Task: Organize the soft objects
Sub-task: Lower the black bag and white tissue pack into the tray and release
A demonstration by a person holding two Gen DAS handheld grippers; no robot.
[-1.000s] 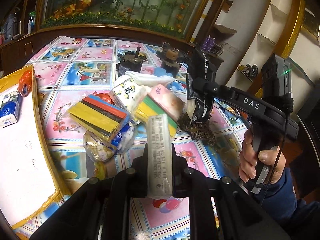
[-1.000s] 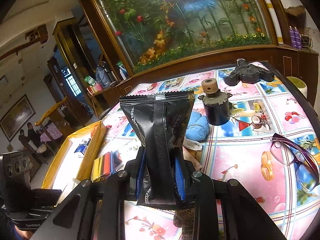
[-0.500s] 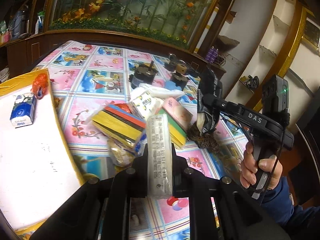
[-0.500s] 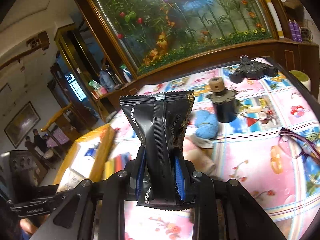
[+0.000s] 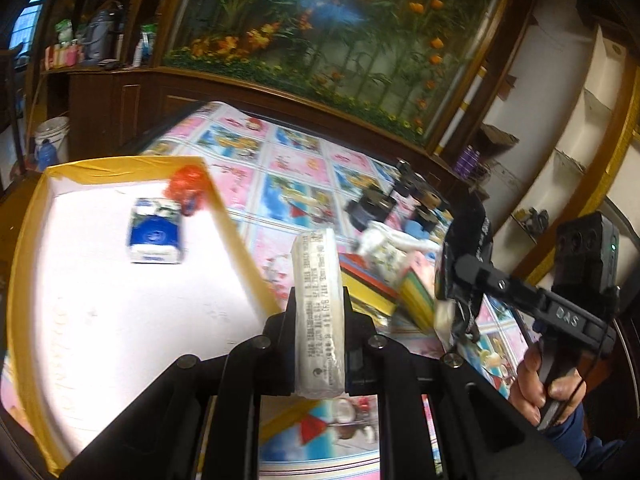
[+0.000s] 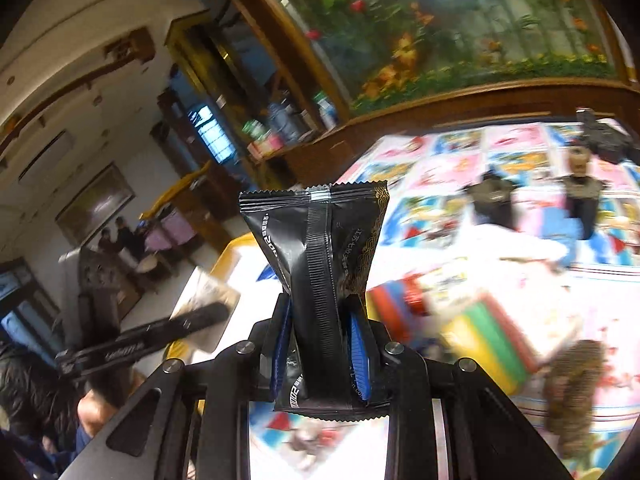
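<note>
Clamping a pale, translucent packet edge-on, the left gripper had its jaws together on the lower half, so the packet stood upright between them with lines of small dark print running along its narrow face. It hung above the near rim of a shallow yellow-walled tray with a white floor. In that tray lay a blue-and-white tissue pack and, beside it at the far corner, a crumpled red-orange thing.

The right gripper was closed on a black sachet, pinched at its waist by blue pads, so the foil flared out above into a wide top with a serrated seal and a ribbed seam down the middle; gold patterning showed on its right panel. It was held in the air over the table, which was covered in a pink and blue pictured cloth.

On the table, right of the tray, sat a blurred heap: a striped stack of red, yellow and green sheets, white soft packs and a brown scrubby tuft.
</note>
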